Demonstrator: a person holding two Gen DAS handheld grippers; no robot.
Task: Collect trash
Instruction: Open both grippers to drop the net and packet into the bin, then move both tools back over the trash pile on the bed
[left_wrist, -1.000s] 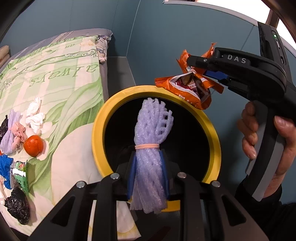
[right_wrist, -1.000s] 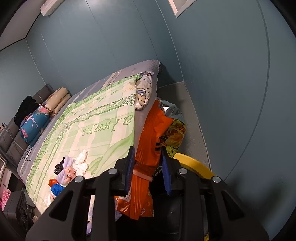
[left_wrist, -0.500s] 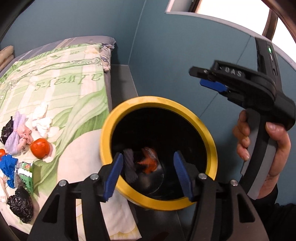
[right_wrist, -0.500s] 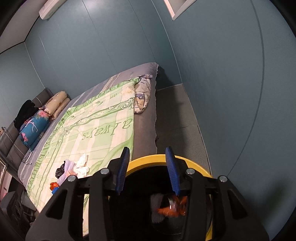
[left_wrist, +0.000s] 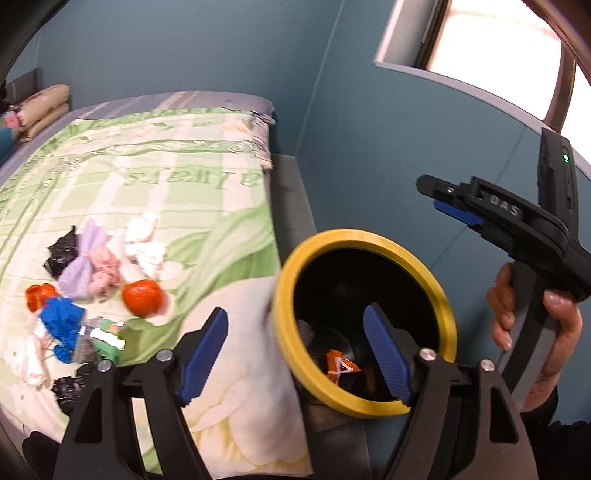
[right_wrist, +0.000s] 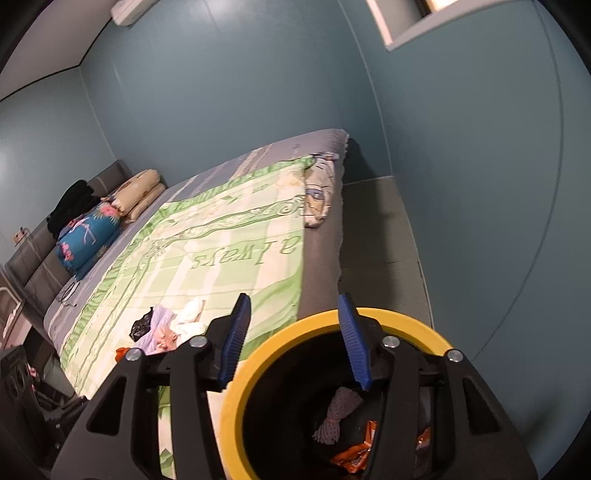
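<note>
A black bin with a yellow rim (left_wrist: 439, 291) (right_wrist: 236, 402) stands beside the bed. At its bottom lie an orange snack wrapper (left_wrist: 338, 365) (right_wrist: 352, 456) and a purple foam net (right_wrist: 338, 413). My left gripper (left_wrist: 295, 350) hangs over the bin's left edge, its jaws opening with nothing between them. My right gripper (right_wrist: 293, 336) (left_wrist: 448, 206) is above the rim, jaws also opening and empty; a hand (left_wrist: 546, 332) holds it. On the green blanket lies a heap of trash: an orange ball (left_wrist: 142, 297), a blue scrap (left_wrist: 61, 323), purple (left_wrist: 83, 266) and white (left_wrist: 144, 245) wads, and a black bag (left_wrist: 61, 251).
The bed (right_wrist: 236, 236) fills the left of both views, with pillows (right_wrist: 138, 194) and a blue patterned cushion (right_wrist: 88, 236) at its far end. A grey floor strip (right_wrist: 376, 236) runs between the bed and the teal wall (right_wrist: 461, 184). A window (left_wrist: 491, 40) is high on the right.
Both grippers opened and let go: the purple foam net and the orange wrapper dropped into the bin. The left gripper then rose and swung left toward the bed.
</note>
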